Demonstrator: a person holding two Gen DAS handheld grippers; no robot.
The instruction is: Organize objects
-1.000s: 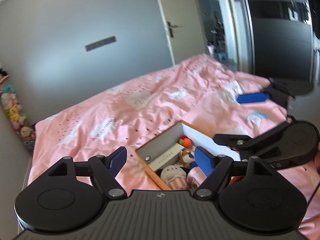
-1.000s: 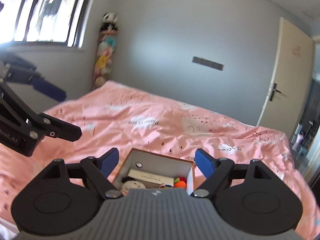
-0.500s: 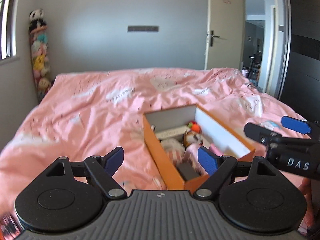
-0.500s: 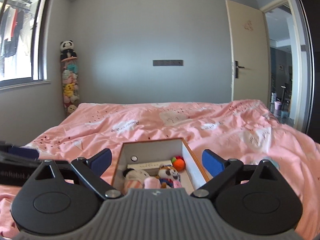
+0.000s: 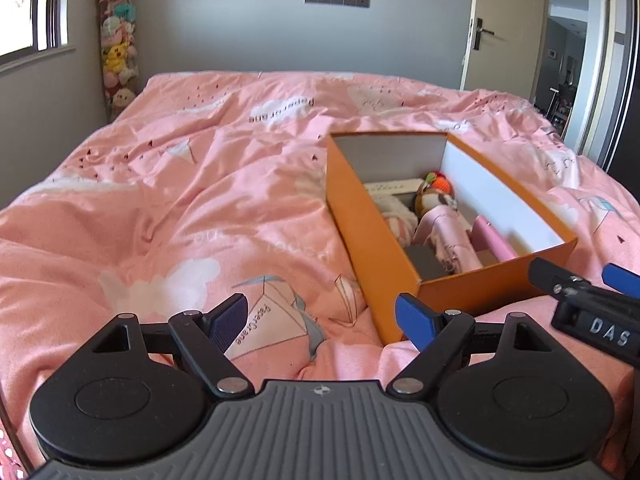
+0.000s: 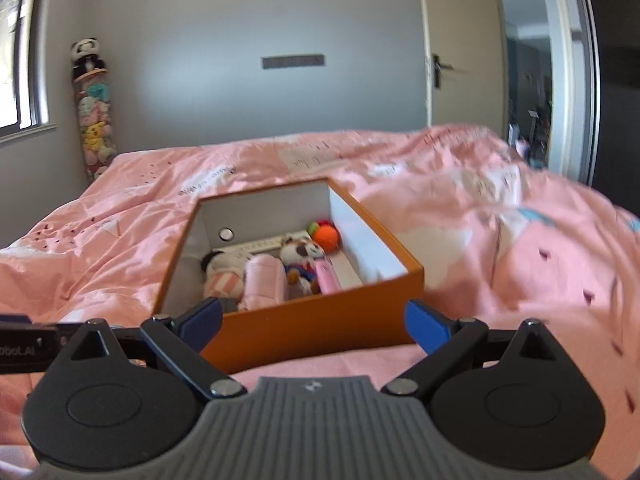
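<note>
Covering the bed, pink printed duvet [image 5: 200, 184] carries open orange cardboard box [image 6: 320, 328], holding striped plush [image 6: 224, 280], pink roll [image 6: 264, 280], calico plush [image 6: 300, 256], orange ball [image 6: 326, 237]. Left gripper [image 5: 324, 320] and right gripper [image 6: 312, 320] spread wide, empty, near box's front edge.

Bedroom, daylit.
Grey wall [image 5: 240, 20]; pink patterned duvet [image 5: 180, 184] covers the bed; window [image 5: 28, 8] at left; door [image 5: 504, 28] ajar at right.

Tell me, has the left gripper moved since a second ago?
Yes. The left gripper has come down toward the pink bedspread; the orange box now looms larger and nearer.
</note>
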